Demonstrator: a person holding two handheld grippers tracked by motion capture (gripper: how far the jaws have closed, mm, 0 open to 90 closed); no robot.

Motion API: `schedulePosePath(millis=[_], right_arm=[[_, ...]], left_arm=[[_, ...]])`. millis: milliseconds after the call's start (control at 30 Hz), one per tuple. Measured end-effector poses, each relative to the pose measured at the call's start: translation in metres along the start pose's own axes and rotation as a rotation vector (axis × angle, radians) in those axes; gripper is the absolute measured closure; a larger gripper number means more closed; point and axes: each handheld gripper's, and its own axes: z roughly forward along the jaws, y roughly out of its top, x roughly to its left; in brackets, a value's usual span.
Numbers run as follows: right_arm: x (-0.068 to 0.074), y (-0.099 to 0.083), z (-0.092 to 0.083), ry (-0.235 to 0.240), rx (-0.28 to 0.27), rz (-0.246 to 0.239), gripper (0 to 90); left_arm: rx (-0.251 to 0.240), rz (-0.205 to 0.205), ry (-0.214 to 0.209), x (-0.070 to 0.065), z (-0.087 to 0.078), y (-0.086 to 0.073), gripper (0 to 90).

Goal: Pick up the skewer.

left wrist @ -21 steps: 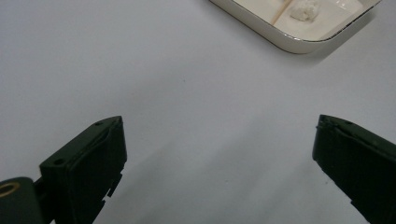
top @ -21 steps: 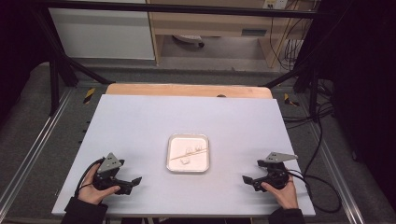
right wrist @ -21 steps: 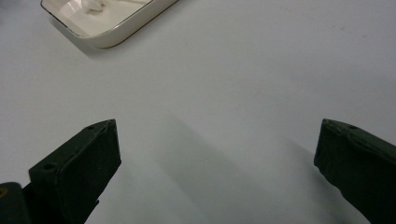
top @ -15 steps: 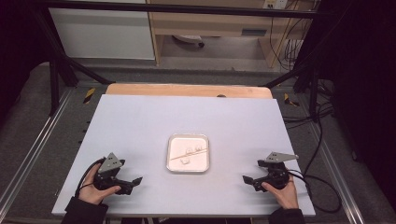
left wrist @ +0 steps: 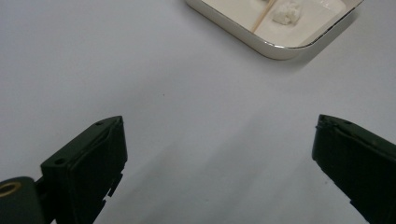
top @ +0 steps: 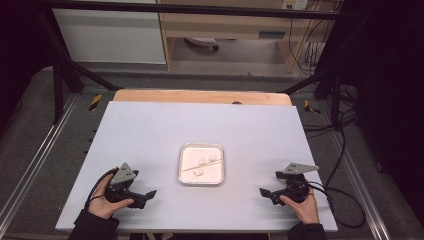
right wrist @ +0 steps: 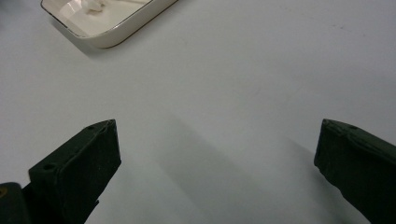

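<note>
A square white tray (top: 201,148) lies at the middle of the pale table. In it are a thin wooden stick (top: 200,165) and small white lumps (top: 198,173). My left gripper (top: 145,196) rests near the front left of the table, jaws open and empty, pointing toward the tray. Its own view has the tray's corner (left wrist: 275,46), the stick (left wrist: 261,21) and a white lump (left wrist: 286,12) ahead of the spread jaws. At the front right my right gripper (top: 266,192) stands open, nothing between its jaws, with the tray's corner (right wrist: 107,39) up at the left of its view.
The pale sheet (top: 150,130) covers a wooden tabletop whose far edge (top: 200,96) shows bare. Metal rails (top: 35,165) run along both sides. Cables (top: 345,195) trail off the right edge. Shelving and a cabinet stand behind the table.
</note>
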Motion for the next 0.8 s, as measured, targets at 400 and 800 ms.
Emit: schedulePosePath(millis=[400,800], right_arm=[[0.0,0.0,0.0,-0.003,0.001,-0.004,0.8],[0.0,0.0,0.0,-0.001,0.0,-0.007,0.9]], left_arm=[[0.007,0.046,-0.024,-0.009,0.006,0.015,3.2],[0.011,0.09,-0.05,-0.017,0.014,0.037,3.1]])
